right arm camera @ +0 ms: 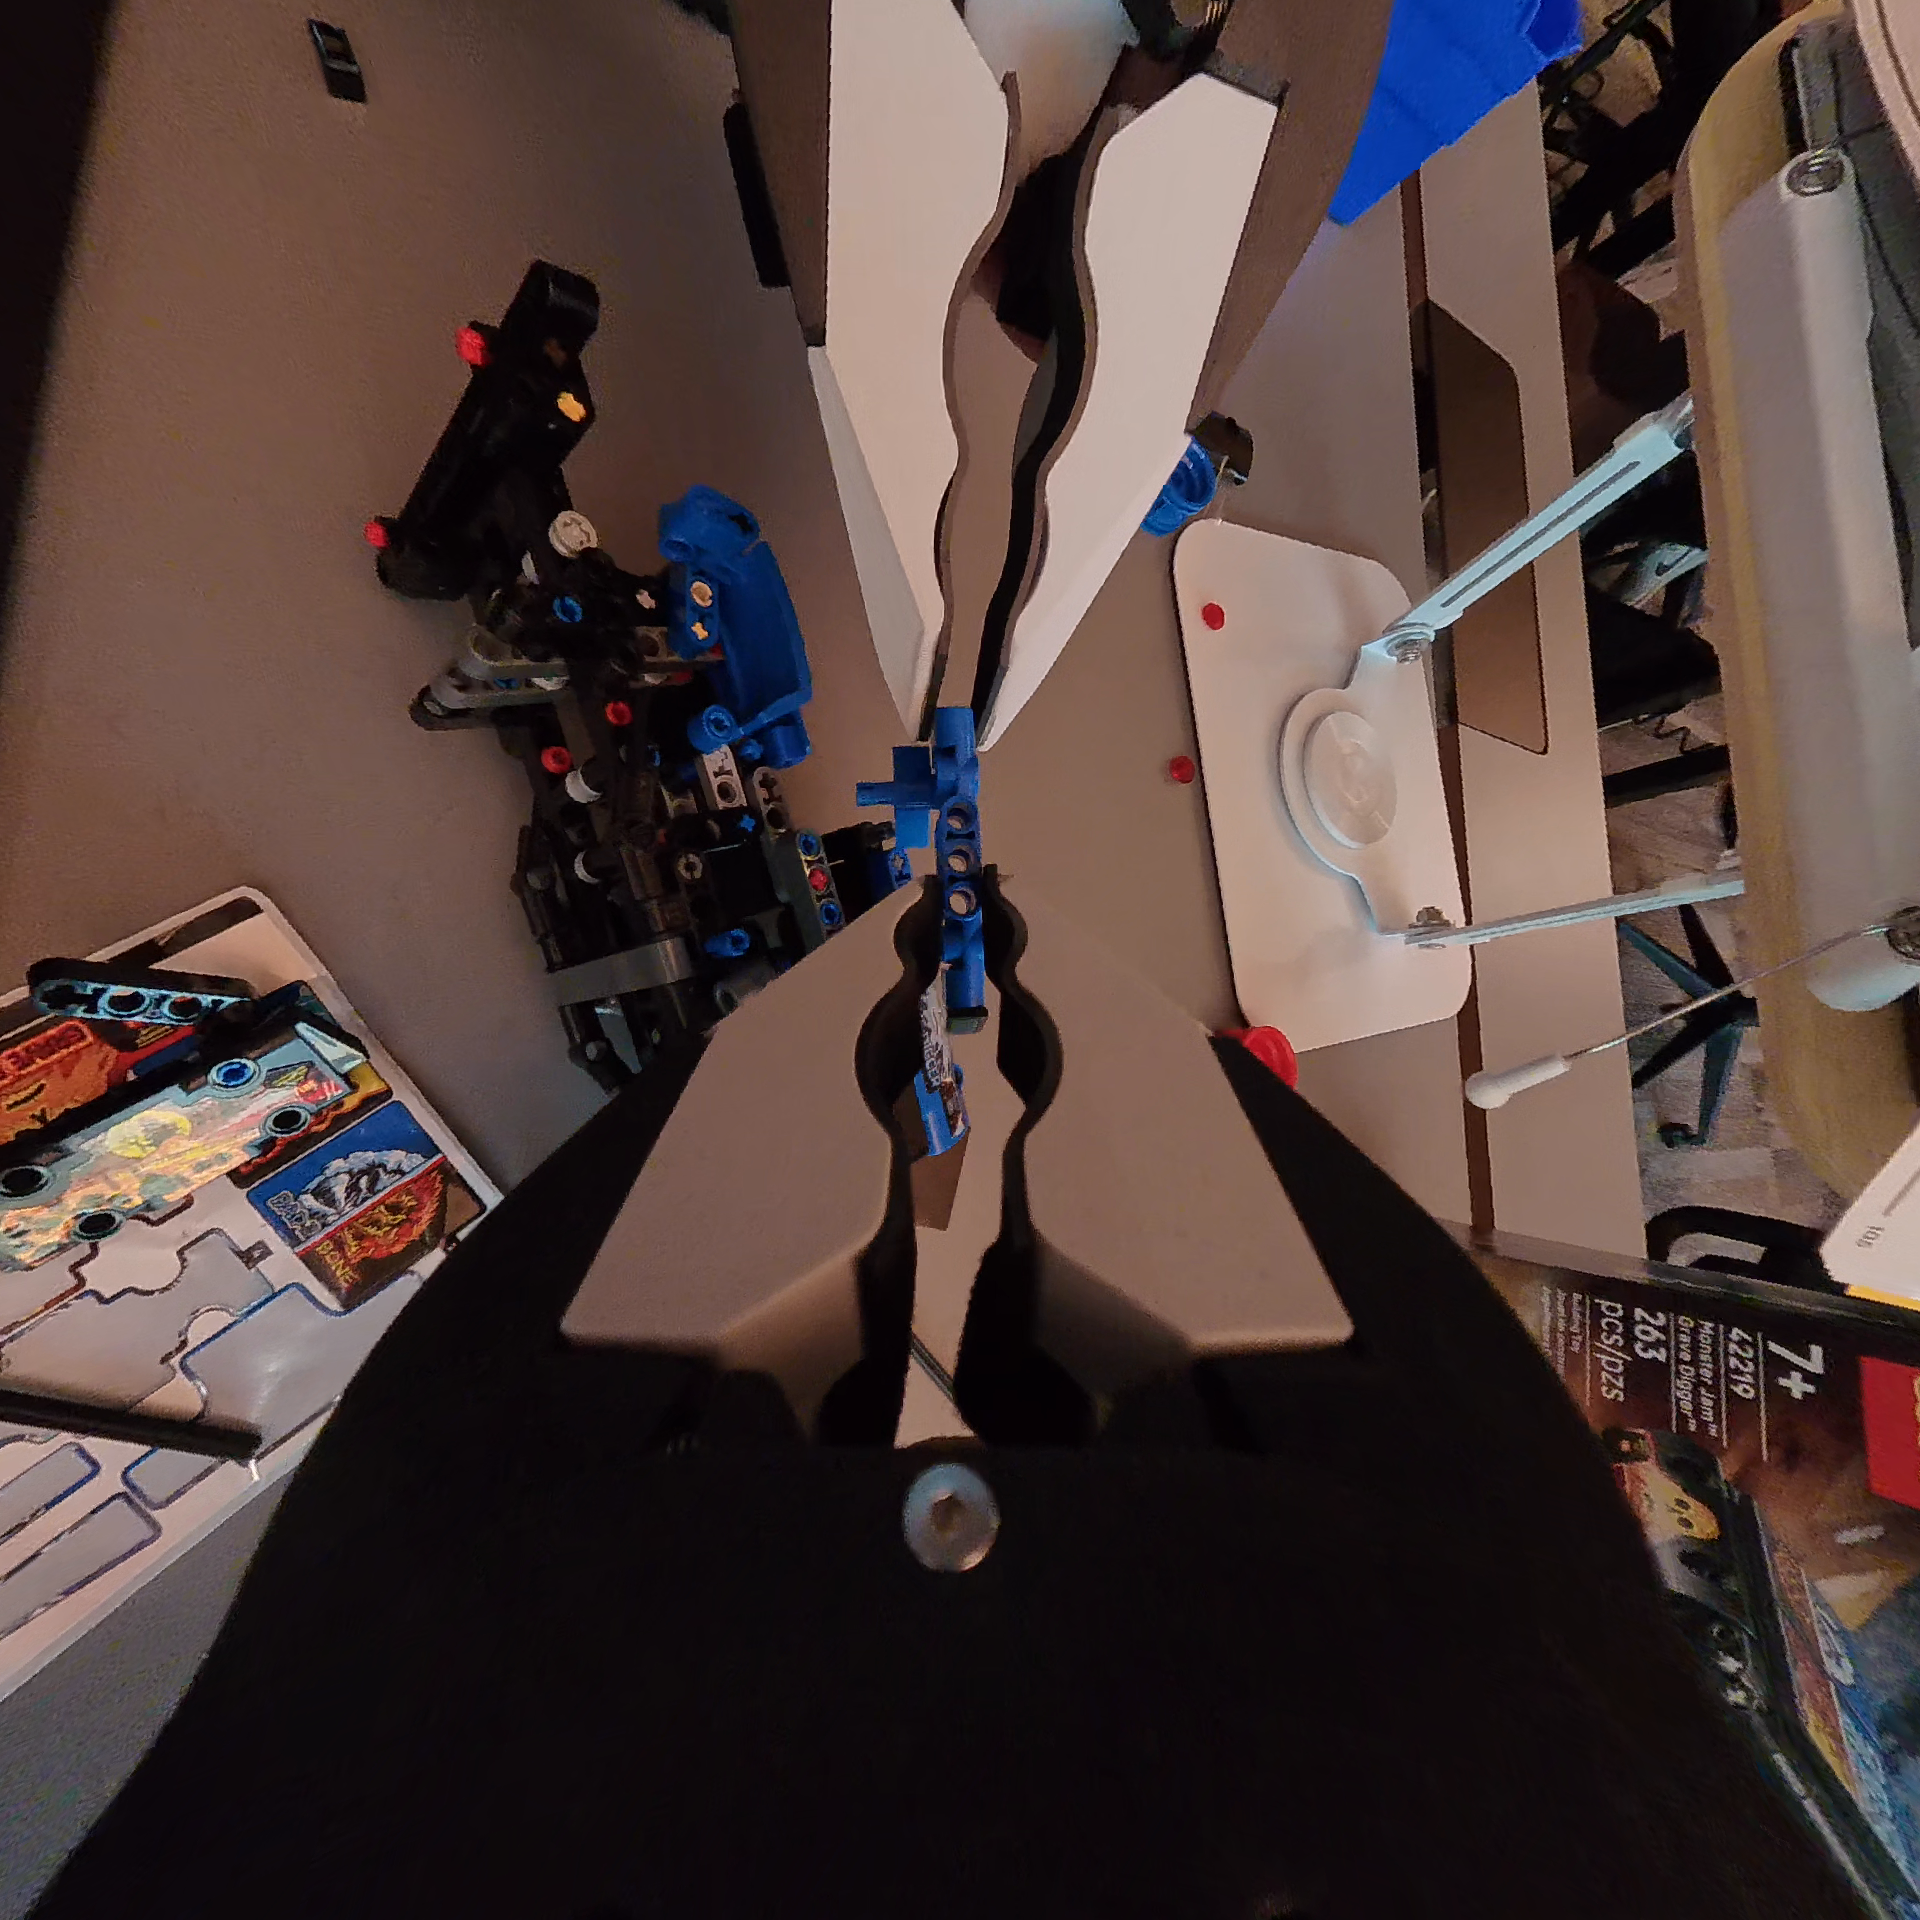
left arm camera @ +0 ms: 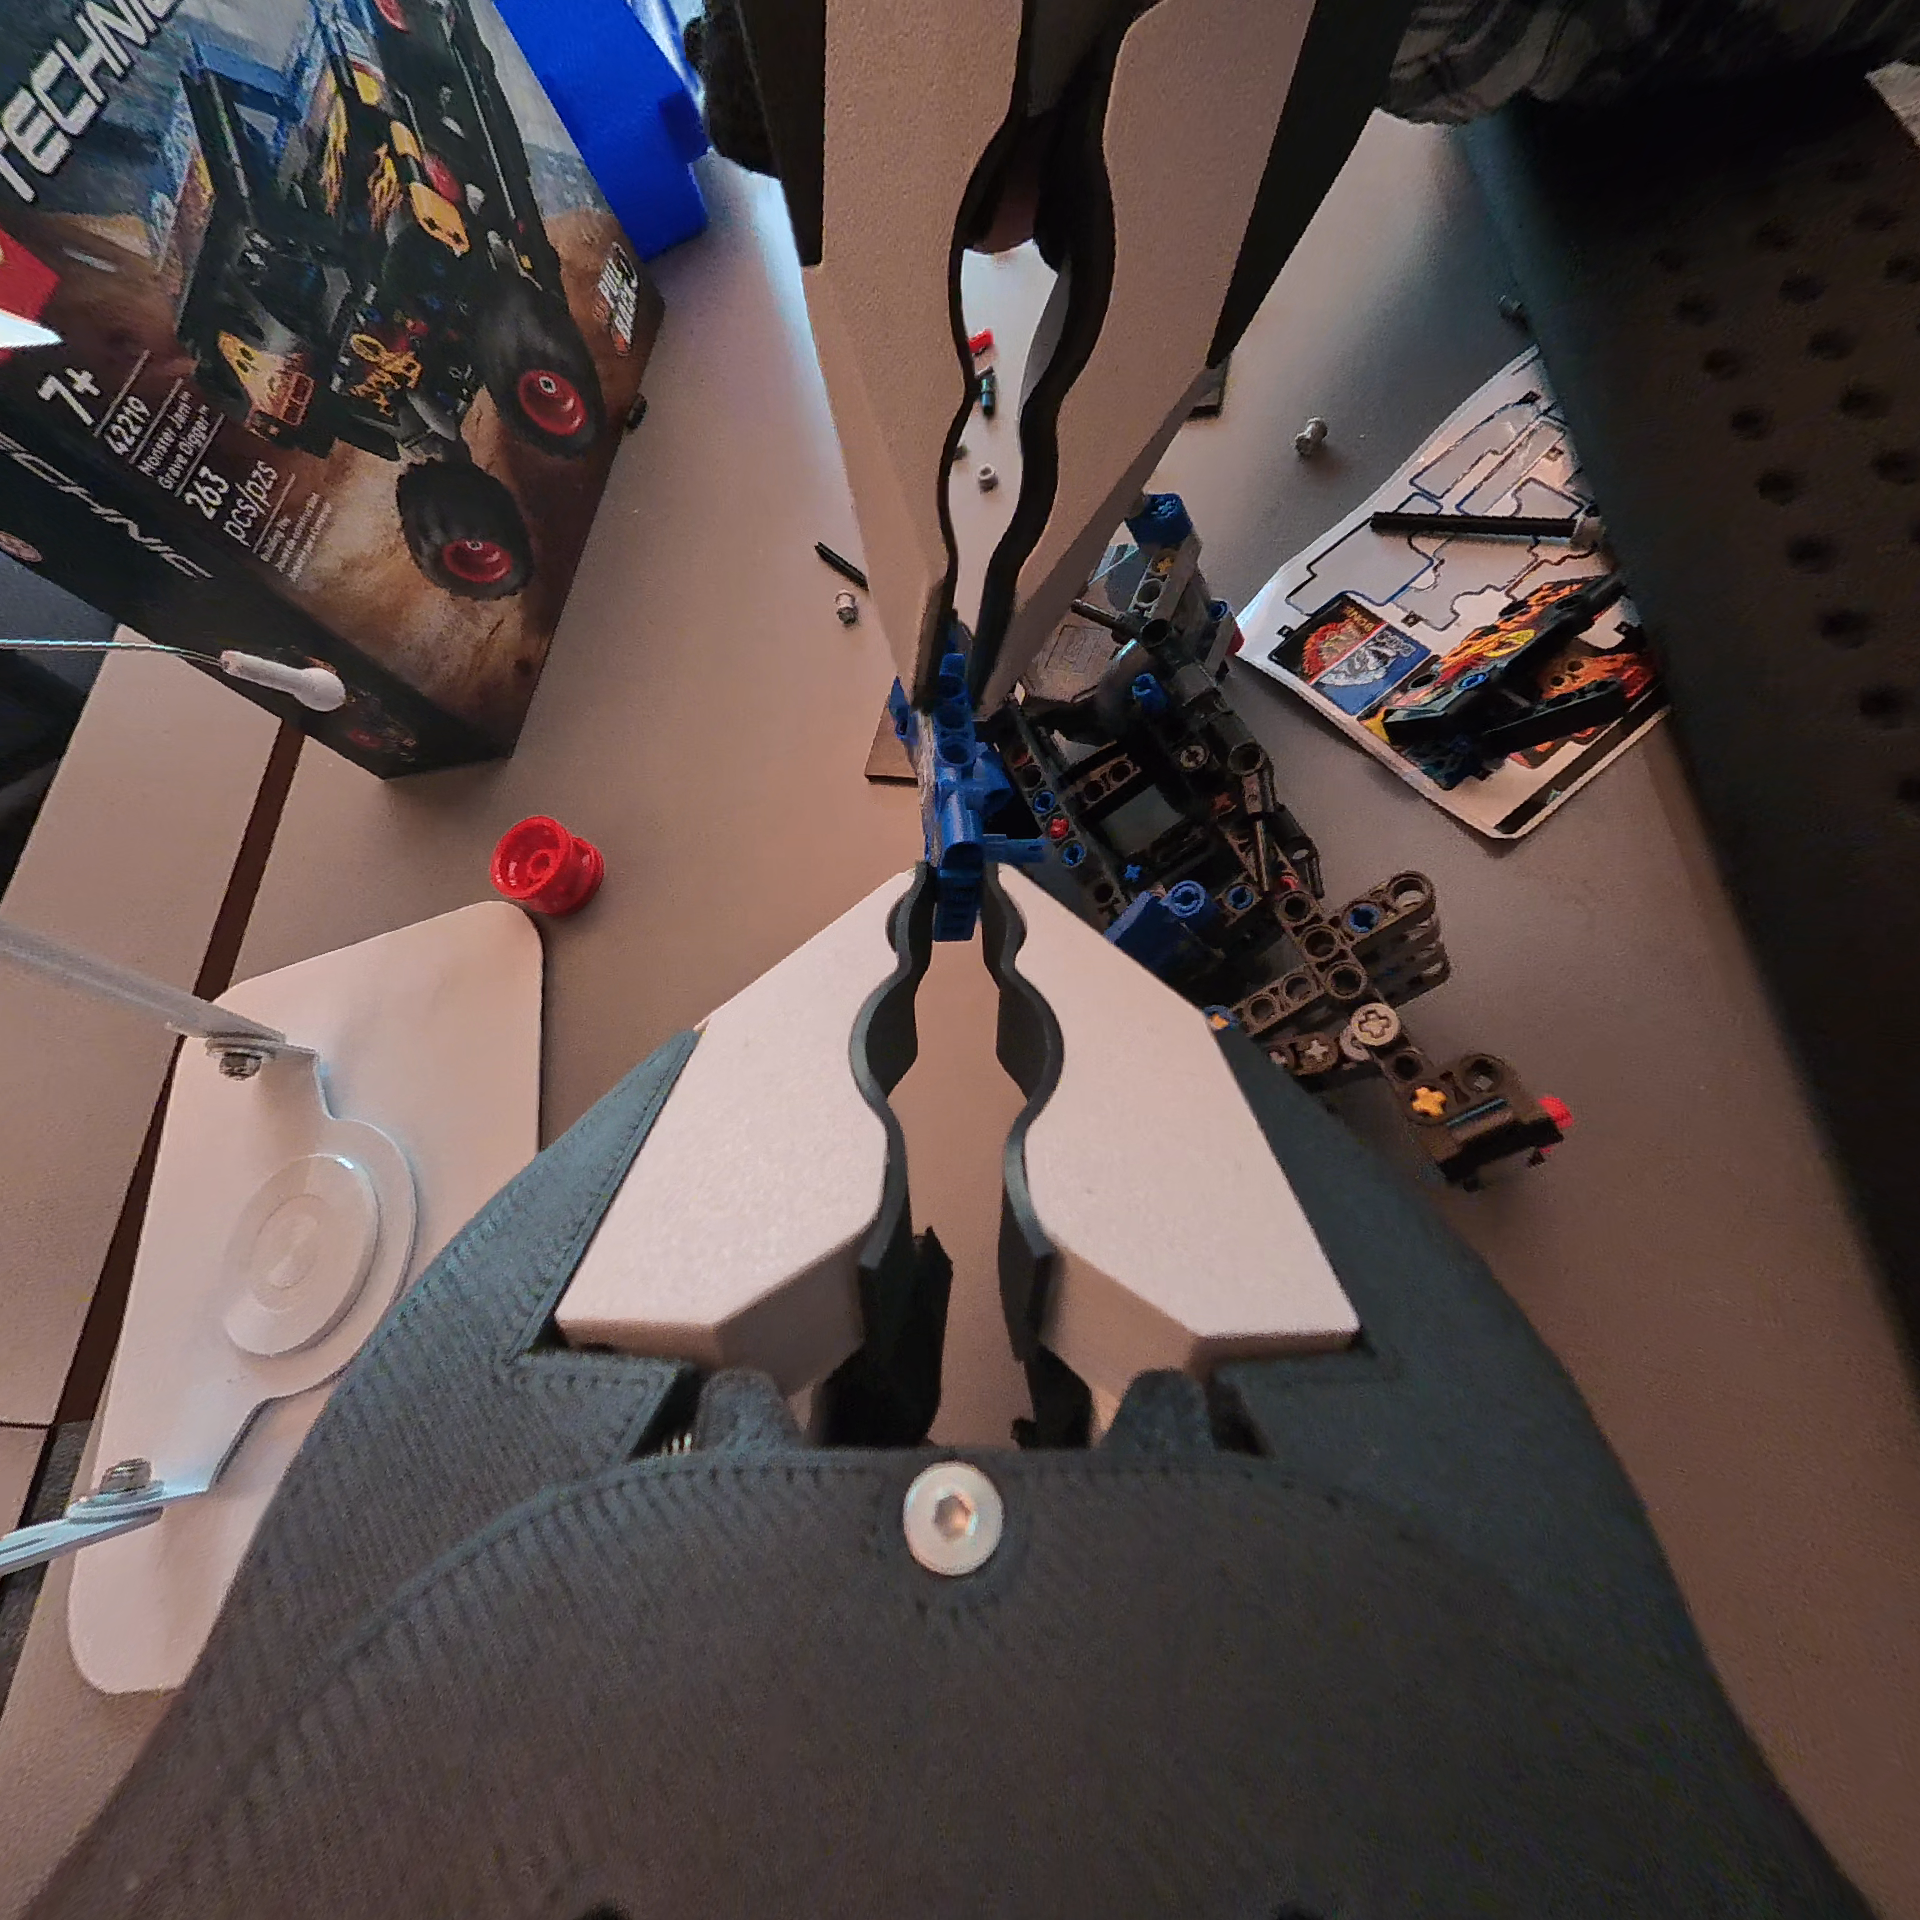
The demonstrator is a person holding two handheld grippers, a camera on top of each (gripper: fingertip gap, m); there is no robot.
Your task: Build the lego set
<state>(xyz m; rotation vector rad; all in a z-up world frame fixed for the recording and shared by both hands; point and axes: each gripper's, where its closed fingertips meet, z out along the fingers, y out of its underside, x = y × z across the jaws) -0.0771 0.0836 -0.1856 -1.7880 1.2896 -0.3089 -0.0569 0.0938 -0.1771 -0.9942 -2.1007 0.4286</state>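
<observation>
A blue Lego beam assembly [left arm camera: 956, 769] is held in the air between both grippers. My left gripper [left arm camera: 956, 888] is shut on its near end in the left wrist view. My right gripper [left arm camera: 951, 665] comes in from the top and is shut on its far end. In the right wrist view my right gripper [right arm camera: 956, 904] is shut on the blue beam [right arm camera: 961, 831], which carries a stickered panel between the fingers. The left gripper [right arm camera: 951, 727] pinches the opposite end. The half-built black, grey and blue chassis [left arm camera: 1195, 810] lies on the table just beside and below; it also shows in the right wrist view [right arm camera: 644, 790].
The set's box [left arm camera: 312, 364] stands at the left. A red wheel hub [left arm camera: 548, 864] lies near a white stand base [left arm camera: 301, 1195]. A sticker sheet [left arm camera: 1455, 623] carrying black panel parts lies at the right. Small loose parts [left arm camera: 987, 478] and a blue bin [left arm camera: 623, 114] sit farther back.
</observation>
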